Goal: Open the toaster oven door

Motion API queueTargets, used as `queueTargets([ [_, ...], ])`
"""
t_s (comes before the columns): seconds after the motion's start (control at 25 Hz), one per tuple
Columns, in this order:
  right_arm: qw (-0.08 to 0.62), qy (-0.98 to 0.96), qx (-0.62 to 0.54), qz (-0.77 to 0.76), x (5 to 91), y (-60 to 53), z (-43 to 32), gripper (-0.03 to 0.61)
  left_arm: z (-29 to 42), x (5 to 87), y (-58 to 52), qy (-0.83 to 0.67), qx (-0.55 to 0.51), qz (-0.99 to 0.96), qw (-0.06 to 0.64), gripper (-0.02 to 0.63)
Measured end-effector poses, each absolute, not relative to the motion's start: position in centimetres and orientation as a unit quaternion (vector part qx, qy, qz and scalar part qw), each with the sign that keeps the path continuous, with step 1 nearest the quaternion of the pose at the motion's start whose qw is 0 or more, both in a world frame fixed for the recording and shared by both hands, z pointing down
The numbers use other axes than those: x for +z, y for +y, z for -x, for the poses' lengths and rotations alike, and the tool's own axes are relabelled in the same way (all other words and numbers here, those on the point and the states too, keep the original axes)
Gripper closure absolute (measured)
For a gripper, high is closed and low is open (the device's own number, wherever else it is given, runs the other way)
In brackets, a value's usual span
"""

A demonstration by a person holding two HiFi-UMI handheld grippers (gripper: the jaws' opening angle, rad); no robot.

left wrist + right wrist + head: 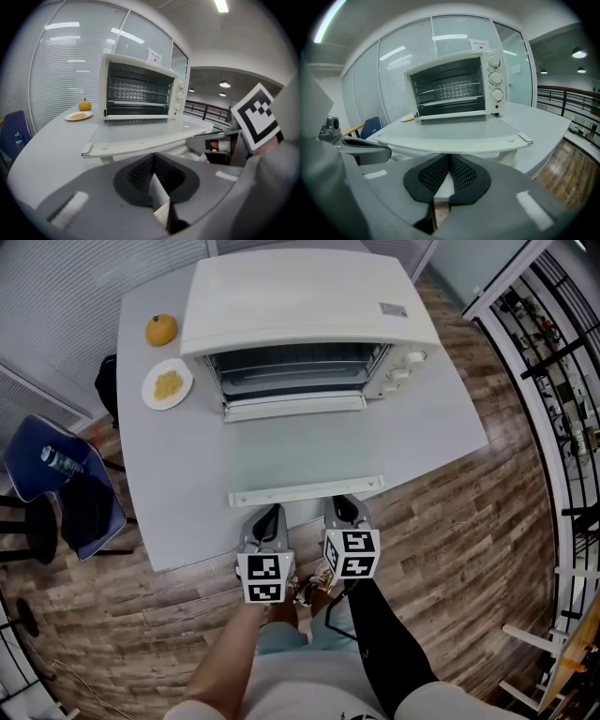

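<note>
Cream-white box-shaped toaster oven: one
Round white control knobs on the oven's front: three
Round orange fruit: one
Small round white plate of yellow food: one
Light grey tabletop: one
Blue chair: one
Grey handheld two-jaw grippers with marker cubes: two, the left gripper and the right gripper

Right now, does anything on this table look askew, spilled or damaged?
Nothing stands out. The toaster oven sits square on the table, its door folded down flat. The plate and orange sit beside it; nothing spilled.
</note>
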State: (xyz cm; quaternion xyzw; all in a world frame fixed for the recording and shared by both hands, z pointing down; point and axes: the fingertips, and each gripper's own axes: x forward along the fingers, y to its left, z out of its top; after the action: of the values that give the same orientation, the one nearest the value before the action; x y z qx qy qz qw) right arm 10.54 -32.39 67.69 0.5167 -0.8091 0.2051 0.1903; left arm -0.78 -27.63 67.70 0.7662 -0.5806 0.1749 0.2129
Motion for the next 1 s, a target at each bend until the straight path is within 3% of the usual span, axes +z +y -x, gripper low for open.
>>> queueTargets([
  [0.52,0.155,-0.829,0.165,-0.511,62.2,-30.1,-12.2,0.575,-0.3,64.5,-27.2,-0.586,0.188,-0.769,0.174,0.555],
  [1.0,0.046,-0.856,0.071,-0.51,46.4,-29.8,-16.6,0.575,-0.6,49.7,-26.3,-0.635,0.129,-0.756,0.086,0.555],
])
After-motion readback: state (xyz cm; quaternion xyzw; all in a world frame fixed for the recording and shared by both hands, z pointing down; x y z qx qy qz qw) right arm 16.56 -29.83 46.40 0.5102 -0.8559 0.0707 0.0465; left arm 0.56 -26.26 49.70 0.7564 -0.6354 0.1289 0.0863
